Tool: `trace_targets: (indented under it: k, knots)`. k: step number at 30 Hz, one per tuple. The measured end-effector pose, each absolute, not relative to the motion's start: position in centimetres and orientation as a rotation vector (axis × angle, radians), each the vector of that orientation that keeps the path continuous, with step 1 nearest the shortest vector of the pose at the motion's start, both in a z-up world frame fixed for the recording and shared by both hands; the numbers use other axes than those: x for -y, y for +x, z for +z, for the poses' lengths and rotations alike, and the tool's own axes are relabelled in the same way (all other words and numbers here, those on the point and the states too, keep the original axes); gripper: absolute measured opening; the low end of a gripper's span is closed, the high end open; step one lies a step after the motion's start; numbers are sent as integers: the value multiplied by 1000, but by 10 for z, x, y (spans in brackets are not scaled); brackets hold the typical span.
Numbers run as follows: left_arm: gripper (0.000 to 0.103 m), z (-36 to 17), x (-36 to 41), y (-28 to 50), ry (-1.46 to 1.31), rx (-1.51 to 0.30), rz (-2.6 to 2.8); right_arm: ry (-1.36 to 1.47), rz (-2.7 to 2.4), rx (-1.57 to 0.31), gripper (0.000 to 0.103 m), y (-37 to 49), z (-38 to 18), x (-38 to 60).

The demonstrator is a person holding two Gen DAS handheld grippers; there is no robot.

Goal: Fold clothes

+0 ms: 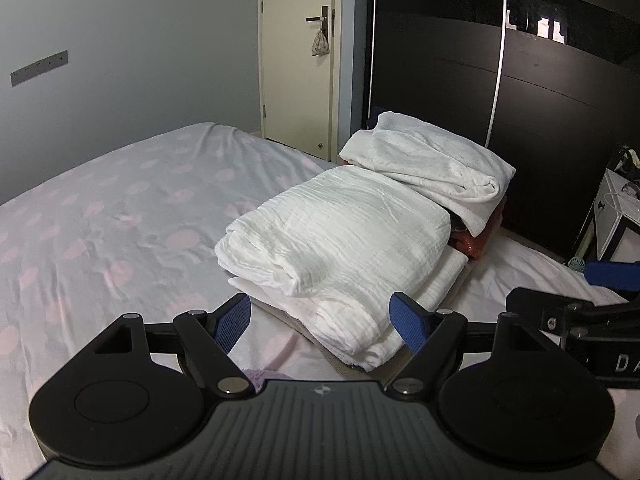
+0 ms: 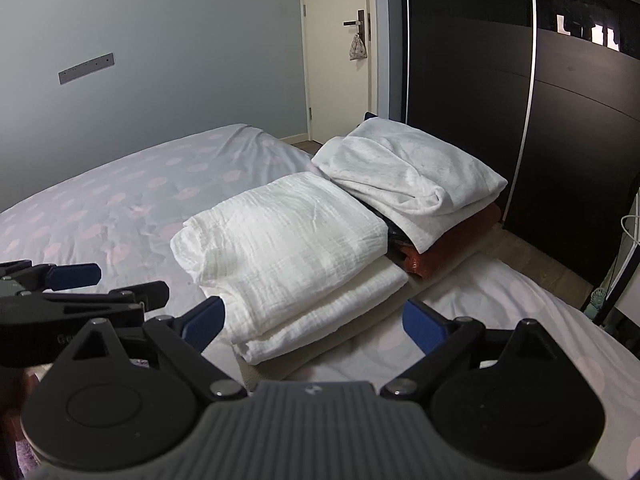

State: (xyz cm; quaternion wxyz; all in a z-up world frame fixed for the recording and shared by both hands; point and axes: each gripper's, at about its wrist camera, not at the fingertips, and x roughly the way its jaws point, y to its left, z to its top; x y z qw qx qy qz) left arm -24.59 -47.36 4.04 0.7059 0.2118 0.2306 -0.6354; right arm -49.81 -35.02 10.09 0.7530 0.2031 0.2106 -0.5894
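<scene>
A folded white crinkled cloth (image 1: 340, 232) lies on top of another folded white piece (image 1: 400, 312) on the bed; it also shows in the right wrist view (image 2: 280, 232). Behind it a folded white fleece garment (image 1: 432, 164) rests on a rust-orange folded item (image 1: 476, 246). My left gripper (image 1: 324, 320) is open and empty, just in front of the stack. My right gripper (image 2: 316, 318) is open and empty, also just short of the stack's near edge. Each gripper shows at the edge of the other's view: the right one (image 1: 592, 304), the left one (image 2: 72, 288).
The bed (image 1: 120, 220) has a pale sheet with pink dots, wide to the left of the stack. A dark wardrobe (image 1: 540, 100) stands behind the stack, a cream door (image 1: 296, 60) beyond the bed. A white side unit (image 1: 616, 216) is at the right. A bit of purple cloth (image 1: 256, 376) lies under the left gripper.
</scene>
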Motion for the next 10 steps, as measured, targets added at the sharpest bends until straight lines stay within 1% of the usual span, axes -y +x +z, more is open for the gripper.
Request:
trace_targets:
  k: [10]
  knots:
    - [76, 41, 473, -246, 462, -528, -1411, 445, -1281, -443, 97, -502, 100, 348]
